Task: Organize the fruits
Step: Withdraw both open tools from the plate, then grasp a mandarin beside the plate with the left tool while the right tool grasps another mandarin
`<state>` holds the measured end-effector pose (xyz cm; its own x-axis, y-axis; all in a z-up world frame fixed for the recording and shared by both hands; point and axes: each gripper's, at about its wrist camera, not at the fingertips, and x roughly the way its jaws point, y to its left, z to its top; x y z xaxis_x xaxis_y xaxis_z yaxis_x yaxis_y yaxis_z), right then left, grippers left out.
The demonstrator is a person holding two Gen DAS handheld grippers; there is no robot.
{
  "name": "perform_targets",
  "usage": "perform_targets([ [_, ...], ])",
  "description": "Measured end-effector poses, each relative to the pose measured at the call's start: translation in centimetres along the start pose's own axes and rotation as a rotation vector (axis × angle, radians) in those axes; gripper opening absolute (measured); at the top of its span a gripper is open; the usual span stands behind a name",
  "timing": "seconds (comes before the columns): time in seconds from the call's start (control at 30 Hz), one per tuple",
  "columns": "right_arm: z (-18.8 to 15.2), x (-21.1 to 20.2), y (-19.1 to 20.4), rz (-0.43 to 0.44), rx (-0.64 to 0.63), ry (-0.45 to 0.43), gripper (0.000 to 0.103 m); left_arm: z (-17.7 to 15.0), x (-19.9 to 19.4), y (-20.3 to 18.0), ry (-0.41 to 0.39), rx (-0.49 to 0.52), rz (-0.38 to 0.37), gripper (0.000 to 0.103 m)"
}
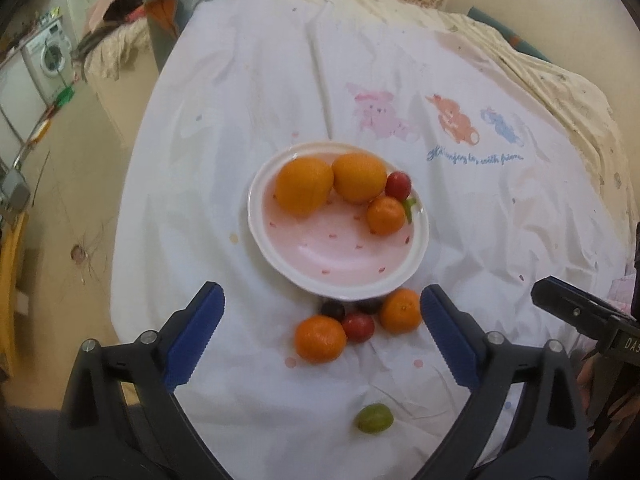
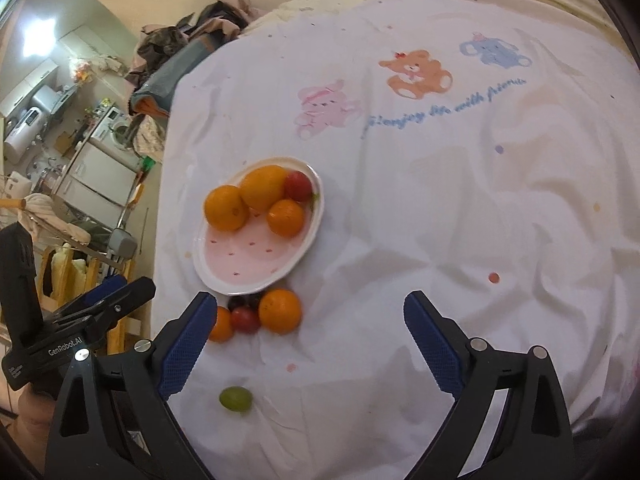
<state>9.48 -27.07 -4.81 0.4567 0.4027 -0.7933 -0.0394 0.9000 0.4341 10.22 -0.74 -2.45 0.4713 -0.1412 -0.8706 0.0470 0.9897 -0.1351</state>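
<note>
A pink plate (image 1: 340,256) (image 2: 248,260) with a white rim sits on a white bedsheet. It holds two large oranges (image 1: 304,192) (image 2: 226,208), a small tangerine (image 1: 386,215) (image 2: 286,218) and a red tomato (image 1: 398,185) (image 2: 298,186). In front of the plate lie two tangerines (image 1: 320,338) (image 2: 280,311), a red tomato (image 1: 358,327) (image 2: 245,319) and dark grapes (image 1: 333,309). A green grape (image 1: 374,419) (image 2: 235,399) lies nearer. My left gripper (image 1: 322,336) is open and empty above the loose fruit. My right gripper (image 2: 310,344) is open and empty, right of the fruit.
The white sheet (image 1: 280,100) with cartoon animal prints (image 2: 416,72) covers a bed. The bed's left edge drops to the floor (image 1: 60,200). A clothes pile (image 2: 192,40) lies at the far left corner. A washing machine (image 1: 48,52) stands beyond.
</note>
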Motion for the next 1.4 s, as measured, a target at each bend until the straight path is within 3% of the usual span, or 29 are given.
perform_targets([
  [0.23, -0.2, 1.4, -0.7, 0.009, 0.054, 0.053, 0.097, -0.9, 2.4, 2.1, 0.121, -0.113, -0.022, 0.097],
  [0.47, 0.0, 2.3, -0.3, 0.004, 0.051, 0.076, 0.097, -2.5, 5.0, 1.4, 0.241, -0.084, -0.009, 0.088],
  [0.53, 0.0, 2.4, -0.4, 0.001, 0.052, 0.078, 0.097, -2.7, 5.5, 0.5, 0.251, -0.044, 0.002, 0.083],
  [0.63, 0.1, 2.5, -0.5, 0.0, 0.057, 0.082, 0.097, -2.8, 6.1, -0.5, 0.244, 0.0, 0.018, 0.063],
  [0.73, 0.2, 2.4, -0.7, -0.005, 0.069, 0.073, 0.097, -2.8, 6.6, -1.3, 0.257, 0.035, 0.024, 0.063],
  [1.0, 0.5, 2.3, -0.9, 0.001, 0.076, 0.065, 0.097, -3.1, 8.1, -0.7, 0.293, 0.012, 0.059, 0.063],
  [1.03, 0.6, 2.3, -0.8, -0.001, 0.072, 0.064, 0.097, -3.1, 8.1, -0.7, 0.292, 0.014, 0.053, 0.061],
  [1.1, 0.6, 2.1, -0.6, -0.008, 0.065, 0.054, 0.097, -3.1, 8.1, -0.5, 0.297, 0.012, 0.034, 0.041],
  [1.4, 0.6, 2.1, -0.4, -0.018, 0.045, 0.051, 0.097, -3.1, 6.4, -0.3, 0.272, 0.021, 0.052, 0.037],
])
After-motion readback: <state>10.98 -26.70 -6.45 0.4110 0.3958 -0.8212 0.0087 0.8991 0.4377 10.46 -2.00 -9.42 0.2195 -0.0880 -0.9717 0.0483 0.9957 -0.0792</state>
